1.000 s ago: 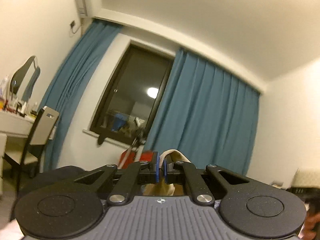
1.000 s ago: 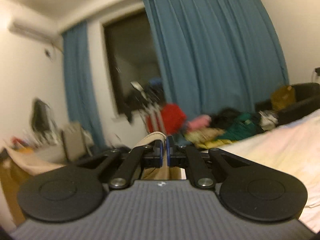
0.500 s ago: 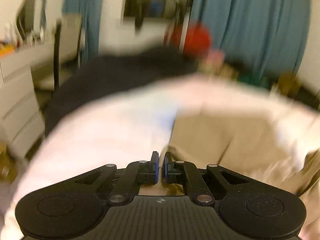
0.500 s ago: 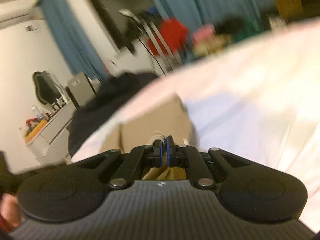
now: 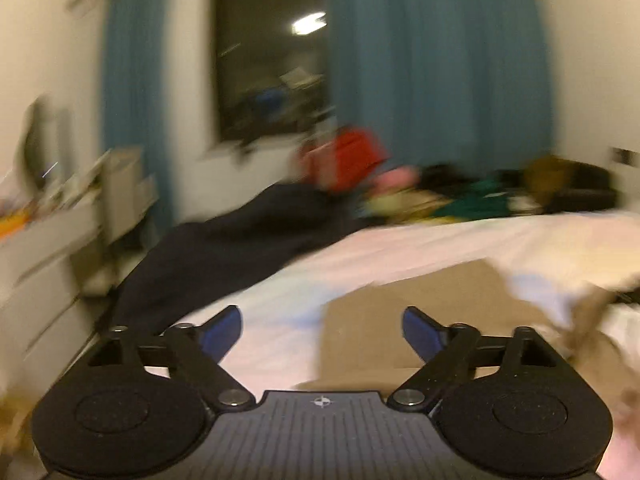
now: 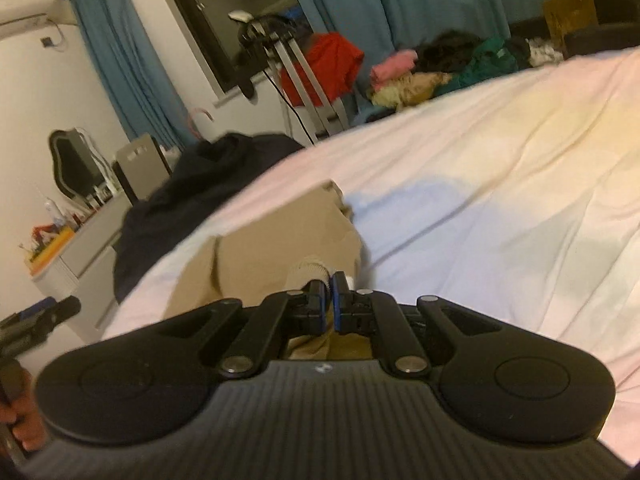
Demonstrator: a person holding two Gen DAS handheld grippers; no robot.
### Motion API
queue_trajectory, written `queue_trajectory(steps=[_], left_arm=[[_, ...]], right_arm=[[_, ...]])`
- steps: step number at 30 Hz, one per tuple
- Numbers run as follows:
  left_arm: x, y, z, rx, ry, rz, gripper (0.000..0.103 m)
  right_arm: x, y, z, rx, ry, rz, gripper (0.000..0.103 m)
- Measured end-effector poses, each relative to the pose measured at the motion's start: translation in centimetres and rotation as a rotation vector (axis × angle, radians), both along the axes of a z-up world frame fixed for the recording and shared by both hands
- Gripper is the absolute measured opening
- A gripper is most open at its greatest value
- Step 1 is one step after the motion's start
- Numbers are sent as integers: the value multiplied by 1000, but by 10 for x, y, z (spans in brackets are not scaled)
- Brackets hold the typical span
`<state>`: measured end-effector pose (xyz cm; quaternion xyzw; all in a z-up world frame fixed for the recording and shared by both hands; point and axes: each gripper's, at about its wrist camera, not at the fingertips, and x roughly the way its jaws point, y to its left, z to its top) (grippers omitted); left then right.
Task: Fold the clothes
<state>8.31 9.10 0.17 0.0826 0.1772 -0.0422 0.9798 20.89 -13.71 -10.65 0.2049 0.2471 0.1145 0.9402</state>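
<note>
Ribbed tan garment [image 6: 280,236] on creased sheet [image 6: 500,184]

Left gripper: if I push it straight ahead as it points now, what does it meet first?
Probably the tan garment lying on the white bedsheet, just ahead of the left gripper; blur makes depth uncertain.

From my feed I see a dark window [image 6: 224,20] at 12 o'clock, flanked by teal curtains [image 6: 384,4]. White walls [image 6: 36,92] rise at 9 o'clock above a grey dresser [image 6: 84,240]. A white-sheeted bed [image 6: 500,160] fills 3 o'clock, with piled clothing [image 6: 448,60] beyond it.
</note>
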Motion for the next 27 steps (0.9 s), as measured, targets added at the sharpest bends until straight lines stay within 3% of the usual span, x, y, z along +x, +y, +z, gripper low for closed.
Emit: queue_trajectory(steps=[5, 13, 20, 23, 27], left_arm=[[2, -54, -22, 134, 25, -150, 96], [22, -114, -64, 203, -29, -119, 92], [-1, -94, -36, 136, -209, 116, 93], [-8, -76, -12, 68, -195, 178, 93], [-13, -54, -6, 4, -121, 263, 93]], right_arm=[[-21, 4, 18, 10, -88, 5, 7], [-45, 18, 32, -35, -204, 14, 7], [-49, 17, 35, -42, -255, -37, 7], [-55, 18, 39, -40, -309, -56, 7], [-67, 24, 45, -64, -413, -68, 7]])
